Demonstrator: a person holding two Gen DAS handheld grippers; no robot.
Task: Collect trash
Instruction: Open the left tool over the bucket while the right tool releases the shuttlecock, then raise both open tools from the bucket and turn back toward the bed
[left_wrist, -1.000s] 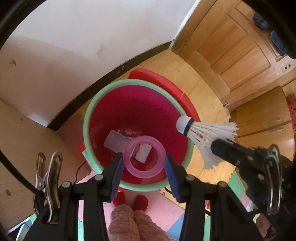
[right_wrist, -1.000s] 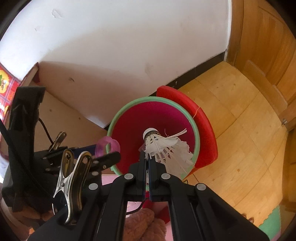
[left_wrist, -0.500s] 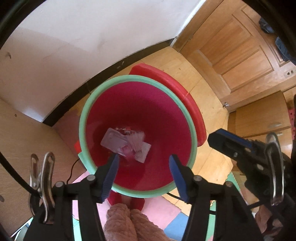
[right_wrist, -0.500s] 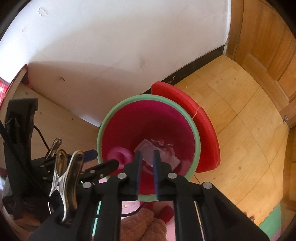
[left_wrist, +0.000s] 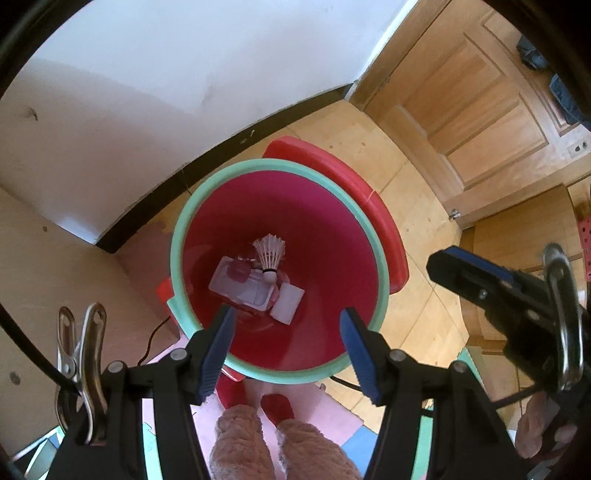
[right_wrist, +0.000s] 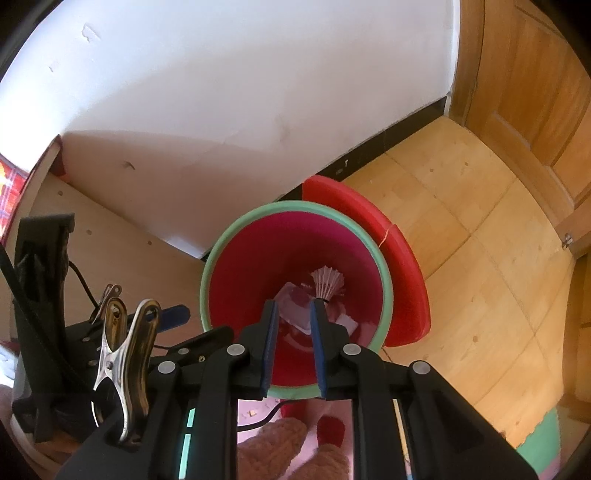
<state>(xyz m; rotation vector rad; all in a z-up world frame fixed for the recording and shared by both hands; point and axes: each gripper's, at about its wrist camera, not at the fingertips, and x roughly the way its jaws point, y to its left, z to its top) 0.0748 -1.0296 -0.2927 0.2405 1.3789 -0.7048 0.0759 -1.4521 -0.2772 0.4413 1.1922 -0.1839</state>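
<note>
Both your grippers hang over the red bin (left_wrist: 380, 254) w/ the green rim. Your left gripper (left_wrist: 287, 326) has its jaws apart, nothing between them. Your right gripper (right_wrist: 294, 314) is apart too, a narrower gap that has just been widening, also empty. The shuttlecock (left_wrist: 270, 254) lies at the bin's bottom (cork toward you) on the clear plastic tray (left_wrist: 236, 286), w/ a white paper scrap (left_wrist: 288, 304) just right of it.

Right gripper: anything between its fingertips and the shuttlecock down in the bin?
Nothing held. In the right wrist view the right gripper, jaws just opening, is empty above the bin; only air separates it from the shuttlecock.
</note>
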